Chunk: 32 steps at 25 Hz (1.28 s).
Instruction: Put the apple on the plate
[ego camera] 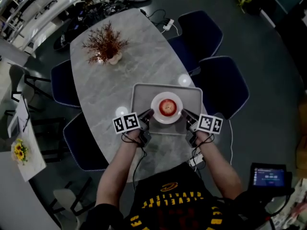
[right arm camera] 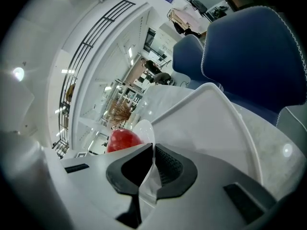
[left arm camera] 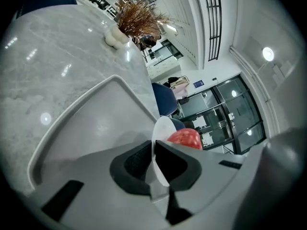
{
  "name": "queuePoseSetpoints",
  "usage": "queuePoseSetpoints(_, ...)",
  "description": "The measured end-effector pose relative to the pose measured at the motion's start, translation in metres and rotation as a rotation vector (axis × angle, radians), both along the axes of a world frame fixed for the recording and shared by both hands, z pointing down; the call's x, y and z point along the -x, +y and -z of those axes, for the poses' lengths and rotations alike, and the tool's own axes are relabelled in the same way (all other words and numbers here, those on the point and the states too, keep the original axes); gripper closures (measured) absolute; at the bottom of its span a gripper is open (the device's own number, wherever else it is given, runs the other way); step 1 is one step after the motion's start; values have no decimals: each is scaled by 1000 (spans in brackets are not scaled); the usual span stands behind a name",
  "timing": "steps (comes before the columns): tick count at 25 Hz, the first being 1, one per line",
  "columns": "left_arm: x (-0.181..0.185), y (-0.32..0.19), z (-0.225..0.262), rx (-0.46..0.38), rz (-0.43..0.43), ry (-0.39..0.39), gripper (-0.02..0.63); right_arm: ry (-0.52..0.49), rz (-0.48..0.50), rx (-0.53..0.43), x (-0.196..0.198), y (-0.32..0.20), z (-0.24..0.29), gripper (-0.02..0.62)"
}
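Note:
A red apple (ego camera: 167, 107) lies on a small white plate (ego camera: 167, 97), which is over the middle of a grey tray (ego camera: 139, 92) on the marble table. My left gripper (ego camera: 150, 113) is shut on the plate's left rim and my right gripper (ego camera: 184, 113) is shut on its right rim. In the left gripper view the thin plate edge (left arm camera: 160, 128) stands pinched between the dark pads (left arm camera: 136, 164), with the apple (left arm camera: 184, 138) just behind. The right gripper view shows the same: rim (right arm camera: 144, 128) between the pads (right arm camera: 168, 166), apple (right arm camera: 122, 140) beyond. Whether the plate touches the tray I cannot tell.
A dried plant in a pale vase (ego camera: 105, 44) stands at the table's far end. Dark blue chairs (ego camera: 220, 85) line the right side, and others the left (ego camera: 64, 83). The tray's raised rim (left arm camera: 72, 114) surrounds the plate. Cables and a power strip (ego camera: 167, 25) lie on the floor beyond.

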State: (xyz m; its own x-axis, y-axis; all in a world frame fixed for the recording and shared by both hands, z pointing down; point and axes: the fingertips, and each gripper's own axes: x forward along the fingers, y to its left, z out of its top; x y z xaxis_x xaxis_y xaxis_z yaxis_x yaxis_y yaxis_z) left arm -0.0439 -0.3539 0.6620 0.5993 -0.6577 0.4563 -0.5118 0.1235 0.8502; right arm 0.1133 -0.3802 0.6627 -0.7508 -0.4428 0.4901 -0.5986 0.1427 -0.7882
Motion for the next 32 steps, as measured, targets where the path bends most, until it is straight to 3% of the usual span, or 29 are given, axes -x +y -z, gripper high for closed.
queuePoseSetpoints(9,10,-15,-37,54,-10,-49,583,54,32,59,10,-12,-42,569)
queuePoseSetpoints(32,6,-13,-64,141,-64,-126,583,123,39,95,7,-4,-66,568)
